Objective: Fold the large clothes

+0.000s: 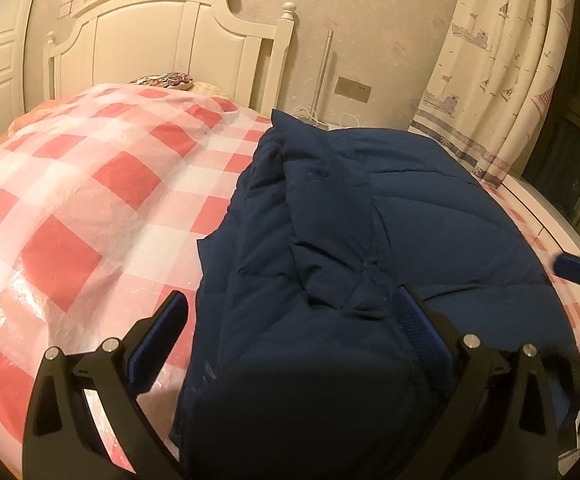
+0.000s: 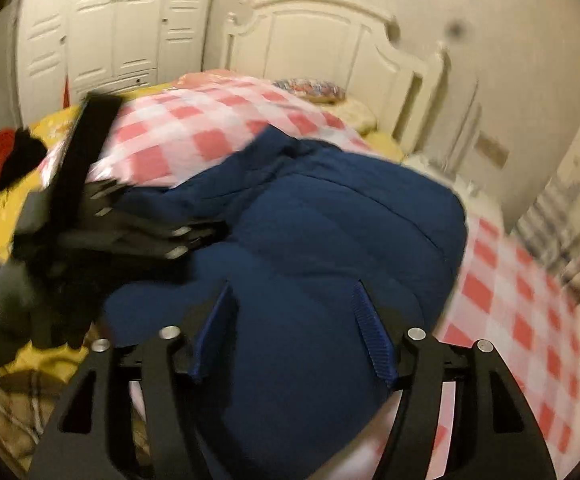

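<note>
1. Jacket [image 1: 370,260]: on checked cover [image 1: 90,200], bundled, apparently part-folded; tidying likely left.
2. Left gripper [image 1: 290,320]: spread wide, straddling jacket edge, unclamped.
3. Right gripper [image 2: 290,320]: released, nothing gripped.

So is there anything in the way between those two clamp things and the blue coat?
Nothing visible. The navy padded jacket lies on the checked plastic sheet, directly under both. The left hand-held gripper and the right hand-held gripper both have open jaws straddling its fabric.
</note>
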The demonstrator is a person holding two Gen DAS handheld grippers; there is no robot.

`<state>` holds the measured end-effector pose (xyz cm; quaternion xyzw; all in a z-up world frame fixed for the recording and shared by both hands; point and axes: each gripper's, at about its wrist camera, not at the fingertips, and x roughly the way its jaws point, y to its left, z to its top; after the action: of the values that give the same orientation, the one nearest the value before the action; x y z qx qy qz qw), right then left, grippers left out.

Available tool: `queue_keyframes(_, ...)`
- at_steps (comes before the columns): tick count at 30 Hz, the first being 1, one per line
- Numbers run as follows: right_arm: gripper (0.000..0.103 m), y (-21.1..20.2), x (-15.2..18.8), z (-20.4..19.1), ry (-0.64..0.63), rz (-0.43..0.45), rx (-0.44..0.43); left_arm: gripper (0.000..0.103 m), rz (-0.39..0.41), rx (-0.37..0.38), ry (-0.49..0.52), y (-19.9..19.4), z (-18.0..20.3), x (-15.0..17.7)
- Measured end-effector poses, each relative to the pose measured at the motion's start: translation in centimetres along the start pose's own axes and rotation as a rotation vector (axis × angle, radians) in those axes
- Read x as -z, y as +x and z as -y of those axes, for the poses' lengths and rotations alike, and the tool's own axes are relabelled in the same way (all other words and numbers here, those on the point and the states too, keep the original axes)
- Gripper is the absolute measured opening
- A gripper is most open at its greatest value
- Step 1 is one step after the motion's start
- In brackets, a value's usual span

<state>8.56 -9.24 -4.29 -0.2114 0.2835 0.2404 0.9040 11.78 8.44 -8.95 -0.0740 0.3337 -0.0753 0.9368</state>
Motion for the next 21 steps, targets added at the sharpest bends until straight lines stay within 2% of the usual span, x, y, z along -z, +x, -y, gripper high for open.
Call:
queue_keyframes(1, 0.078, -0.3, 1.1, -0.3, 0.010, 0.023, 0.017, 0.101, 0.003, -0.004, 0.004, 0.0, 0.0, 0.0)
queue_keyframes(3, 0.079, 0.4, 3.3, 0.6, 0.108, 0.043, -0.055, 0.101, 0.008, -0.009, 0.016, -0.1, 0.2, 0.0)
queue_keyframes(5, 0.079, 0.7, 4.1, 1.1, 0.113, 0.080, -0.092, 0.101, 0.017, -0.025, 0.030, -0.1, 0.5, 0.0)
queue_keyframes(12, 0.080, 0.6, 3.8, 1.0, 0.125, 0.055, -0.091, 0.101, 0.011, -0.019, 0.022, -0.2, 0.4, -0.1)
queue_keyframes(15, 0.081, -0.2, 3.3, 1.7, 0.154, 0.014, -0.122, 0.101, -0.042, 0.045, -0.059, -0.3, -1.0, -0.2)
queue_keyframes(16, 0.086, -0.8, 3.2, 2.2, 0.183, 0.004, -0.151, 0.101, -0.068, 0.078, -0.086, -0.4, -1.6, -0.5)
queue_keyframes(18, 0.090, -1.9, 3.4, 3.7, 0.269, 0.019, -0.200, 0.101, -0.099, 0.125, -0.111, -0.7, -2.5, -0.9)
queue_keyframes(21, 0.093, -3.1, 4.4, 7.0, 0.442, 0.053, -0.188, 0.101, -0.153, 0.203, -0.159, -0.8, -4.0, -1.7)
